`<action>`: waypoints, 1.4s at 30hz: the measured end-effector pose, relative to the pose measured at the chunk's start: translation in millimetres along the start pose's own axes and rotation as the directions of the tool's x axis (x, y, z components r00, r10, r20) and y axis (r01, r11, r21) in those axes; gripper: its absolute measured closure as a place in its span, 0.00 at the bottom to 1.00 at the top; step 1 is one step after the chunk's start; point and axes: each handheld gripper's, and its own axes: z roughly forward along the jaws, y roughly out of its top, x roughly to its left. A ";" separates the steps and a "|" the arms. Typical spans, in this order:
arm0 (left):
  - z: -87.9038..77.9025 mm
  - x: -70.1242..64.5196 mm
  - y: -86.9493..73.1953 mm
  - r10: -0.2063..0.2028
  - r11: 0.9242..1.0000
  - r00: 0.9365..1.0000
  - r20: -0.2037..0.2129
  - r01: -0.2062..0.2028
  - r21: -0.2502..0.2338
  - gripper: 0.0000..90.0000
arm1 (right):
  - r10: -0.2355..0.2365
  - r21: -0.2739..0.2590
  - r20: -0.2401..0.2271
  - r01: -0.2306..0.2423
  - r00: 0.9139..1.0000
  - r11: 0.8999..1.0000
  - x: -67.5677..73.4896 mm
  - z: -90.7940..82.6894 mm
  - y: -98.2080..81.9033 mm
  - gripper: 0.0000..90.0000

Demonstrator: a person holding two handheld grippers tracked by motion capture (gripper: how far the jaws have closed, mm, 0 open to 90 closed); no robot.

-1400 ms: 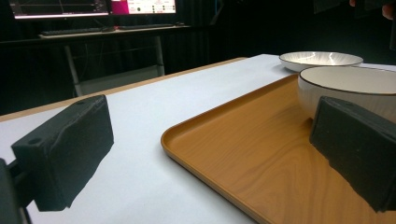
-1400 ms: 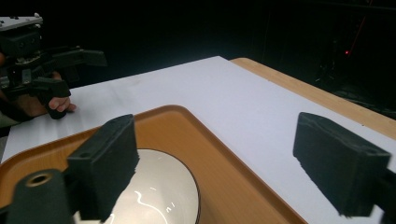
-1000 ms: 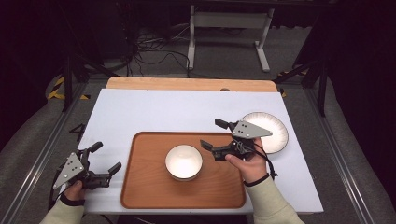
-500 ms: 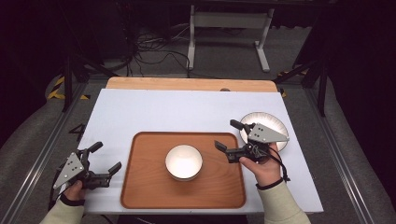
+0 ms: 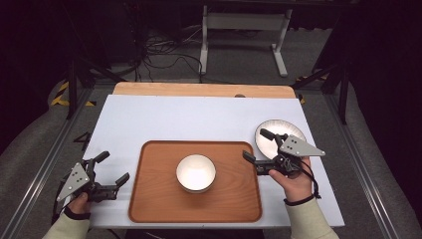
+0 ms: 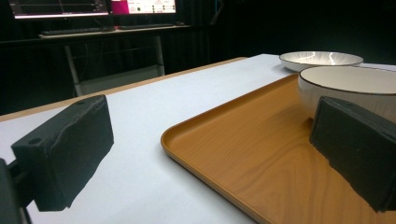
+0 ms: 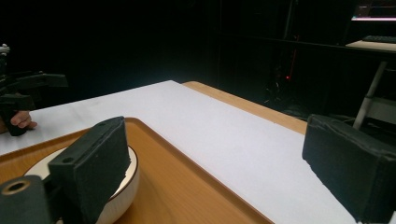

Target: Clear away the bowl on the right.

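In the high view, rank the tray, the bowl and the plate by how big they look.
1. Wooden tray, clearly largest.
2. Plate, partly hidden by the right gripper.
3. Bowl, close to the plate; that order is unsure.

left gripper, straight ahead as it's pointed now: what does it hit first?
Probably the brown wooden tray: the open left gripper points right at its near edge. Kept above the rim, the white ceramic bowl comes next; height is unclear.

Dark lab: monitors, floor cables
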 end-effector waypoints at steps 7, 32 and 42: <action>0.0 0.0 0.0 0.000 1.000 1.000 0.000 0.000 0.000 0.00 | 0.006 -0.021 0.015 -0.006 1.000 1.000 -5.9 -11.4 -10.5 0.07; 0.1 0.1 0.2 0.000 1.000 1.000 0.000 0.000 0.004 0.00 | 0.067 -0.074 0.084 -0.061 0.994 0.995 -22.3 -43.6 -70.9 0.05; 0.1 0.2 0.2 0.000 1.000 1.000 0.001 0.000 0.004 0.00 | 0.094 -0.039 0.104 -0.090 0.990 0.995 -24.6 -45.7 -87.7 0.05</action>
